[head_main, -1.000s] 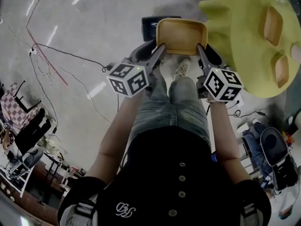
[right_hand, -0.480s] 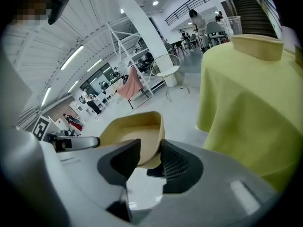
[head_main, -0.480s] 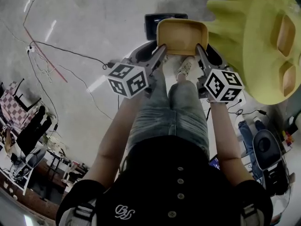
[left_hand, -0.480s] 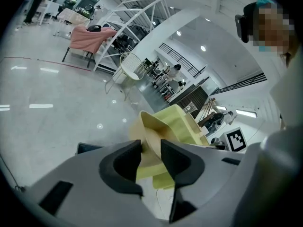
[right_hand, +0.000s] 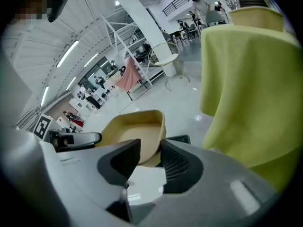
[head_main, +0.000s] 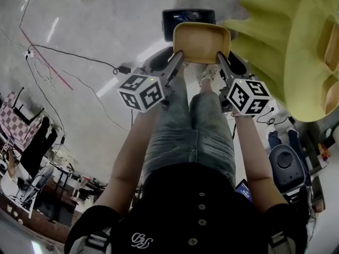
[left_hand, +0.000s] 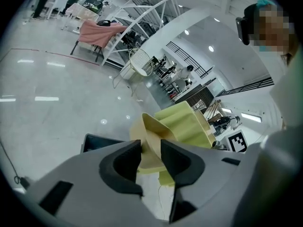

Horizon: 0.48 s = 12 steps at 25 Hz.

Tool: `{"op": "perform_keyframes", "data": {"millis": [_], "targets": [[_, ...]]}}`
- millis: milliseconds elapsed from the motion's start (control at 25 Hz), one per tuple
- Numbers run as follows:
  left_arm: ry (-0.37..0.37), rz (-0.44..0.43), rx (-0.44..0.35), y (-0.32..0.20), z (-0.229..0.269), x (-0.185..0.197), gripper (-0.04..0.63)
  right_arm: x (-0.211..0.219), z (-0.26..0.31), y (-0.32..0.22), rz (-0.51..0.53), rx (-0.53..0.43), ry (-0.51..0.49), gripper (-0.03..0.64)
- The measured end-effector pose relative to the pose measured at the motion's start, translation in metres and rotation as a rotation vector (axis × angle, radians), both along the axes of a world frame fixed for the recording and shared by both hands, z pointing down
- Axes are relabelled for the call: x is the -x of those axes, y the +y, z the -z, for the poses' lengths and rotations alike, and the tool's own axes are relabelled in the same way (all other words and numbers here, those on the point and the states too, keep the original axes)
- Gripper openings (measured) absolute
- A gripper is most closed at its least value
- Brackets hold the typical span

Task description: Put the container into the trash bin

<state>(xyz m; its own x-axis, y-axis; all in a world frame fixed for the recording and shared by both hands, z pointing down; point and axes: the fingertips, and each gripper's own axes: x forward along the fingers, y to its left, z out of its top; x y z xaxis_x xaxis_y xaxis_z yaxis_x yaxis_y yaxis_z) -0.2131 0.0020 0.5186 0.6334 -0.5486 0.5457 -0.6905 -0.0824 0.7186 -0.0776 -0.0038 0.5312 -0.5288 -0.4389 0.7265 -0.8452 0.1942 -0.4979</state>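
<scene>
A shallow yellow container (head_main: 201,40) hangs in the air in front of me, gripped on both sides. My left gripper (head_main: 178,55) is shut on its left wall, which stands between the pads in the left gripper view (left_hand: 150,141). On the right wall my right gripper (head_main: 218,56) is shut, with the rim between its jaws (right_hand: 150,141). A black trash bin (head_main: 188,17) stands on the floor just beyond and under the container; it shows behind the jaws as a dark box (left_hand: 97,142) and a dark edge (right_hand: 179,139).
A table under a yellow-green cloth (head_main: 296,52) stands close on the right, with containers on it. Cables (head_main: 69,57) run over the grey floor at the left. An office chair (head_main: 286,165) is at the lower right. My legs and shoes (head_main: 207,75) are below the container.
Both grippers have sunk with the container held between them. More of the black bin now shows beyond the container, and the yellow table has slid right in the head view.
</scene>
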Motion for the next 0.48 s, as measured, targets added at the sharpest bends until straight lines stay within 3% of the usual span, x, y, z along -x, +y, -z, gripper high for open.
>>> {"op": "perform_keyframes", "data": {"millis": [280, 480], "targets": [[0.016, -0.021, 0.048, 0.003, -0.031, 0.012, 0.118, 0.013, -0.03, 0.0, -0.016, 0.044, 0.018, 0.123], [0.011, -0.002, 0.058, 0.004, -0.047, 0.015, 0.118, 0.02, -0.048, 0.002, -0.031, 0.07, 0.013, 0.166]]}}
